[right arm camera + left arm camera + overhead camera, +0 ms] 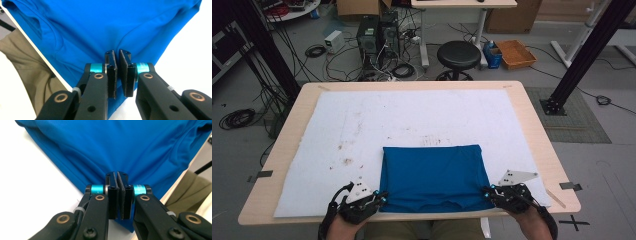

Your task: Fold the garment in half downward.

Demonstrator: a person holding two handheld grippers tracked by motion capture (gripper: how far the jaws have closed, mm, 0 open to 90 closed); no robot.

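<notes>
Near the table's front edge, each hand-held gripper (left [381, 199], right [486, 191]) clamps the unlabelled blue shirt [433, 176].

A light wooden bench [532, 130] is carrying a white, lightly stained cloth sheet [362, 125] that is covering most of its top. Behind it, a round black stool [458, 54] is standing on the grey floor, with two computer towers [377, 35] and tangled cables [397, 67] sitting to its left. An orange tray [515, 53] is lying to its right.
</notes>
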